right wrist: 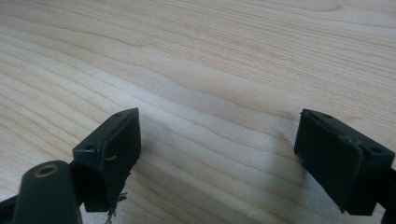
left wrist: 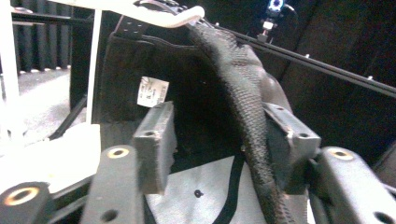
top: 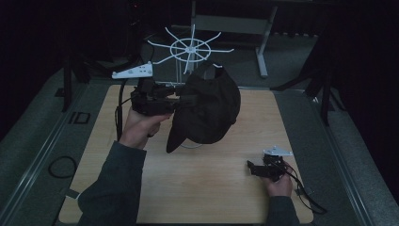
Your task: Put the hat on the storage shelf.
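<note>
Rack's (top: 190,47) stem hidden behind cap (top: 209,108)

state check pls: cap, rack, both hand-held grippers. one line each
black cap: hanging from an arm of the white rack, brim pointing down, above the table.
white rack: upright behind the table's far edge, one arm in the cap's rim.
left hand-held gripper: open, the cap's rim between the jaws, left pad clear of it.
right hand-held gripper: open, nothing between the jaws, low over the table.
</note>
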Action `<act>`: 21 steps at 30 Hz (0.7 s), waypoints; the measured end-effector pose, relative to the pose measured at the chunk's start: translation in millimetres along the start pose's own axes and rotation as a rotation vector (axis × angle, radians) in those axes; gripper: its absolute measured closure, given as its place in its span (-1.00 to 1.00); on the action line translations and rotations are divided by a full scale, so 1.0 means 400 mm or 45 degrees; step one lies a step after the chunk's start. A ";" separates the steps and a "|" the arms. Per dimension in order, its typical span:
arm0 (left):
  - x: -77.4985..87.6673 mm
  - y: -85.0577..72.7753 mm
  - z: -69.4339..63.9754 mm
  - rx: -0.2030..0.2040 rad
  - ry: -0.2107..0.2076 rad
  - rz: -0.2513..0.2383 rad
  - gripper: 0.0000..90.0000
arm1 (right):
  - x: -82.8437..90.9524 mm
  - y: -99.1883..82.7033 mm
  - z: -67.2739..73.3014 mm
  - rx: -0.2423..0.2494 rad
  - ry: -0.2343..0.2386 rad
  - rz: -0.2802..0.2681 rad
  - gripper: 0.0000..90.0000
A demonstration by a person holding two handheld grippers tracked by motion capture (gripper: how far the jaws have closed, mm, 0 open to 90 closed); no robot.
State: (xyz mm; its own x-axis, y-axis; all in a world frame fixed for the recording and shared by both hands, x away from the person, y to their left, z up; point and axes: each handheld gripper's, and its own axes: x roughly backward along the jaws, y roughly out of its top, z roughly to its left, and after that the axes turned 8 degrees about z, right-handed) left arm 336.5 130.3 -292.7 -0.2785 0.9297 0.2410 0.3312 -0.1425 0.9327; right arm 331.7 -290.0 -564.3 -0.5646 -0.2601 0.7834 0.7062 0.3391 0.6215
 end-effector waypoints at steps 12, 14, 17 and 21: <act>0.004 0.004 -0.022 -0.002 0.029 0.002 -0.57 | 0.000 0.000 0.000 -0.001 0.000 -0.001 -0.68; 0.006 0.005 -0.023 0.001 0.029 -0.001 -0.60 | 0.000 0.000 0.000 -0.001 0.000 -0.001 -0.68; 0.009 0.005 -0.026 0.003 0.020 -0.013 -0.63 | 0.000 0.000 0.000 -0.001 0.000 -0.001 -0.68; 0.019 0.007 -0.035 -0.005 0.003 -0.040 -0.65 | 0.000 0.000 0.000 -0.001 0.000 -0.001 -0.68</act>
State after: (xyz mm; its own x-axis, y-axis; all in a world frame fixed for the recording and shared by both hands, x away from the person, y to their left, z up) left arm 322.8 132.1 -284.5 -0.2911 0.9328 0.2125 0.3185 -0.1150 0.9409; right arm 331.7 -289.9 -564.4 -0.5651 -0.2601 0.7829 0.7061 0.3382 0.6221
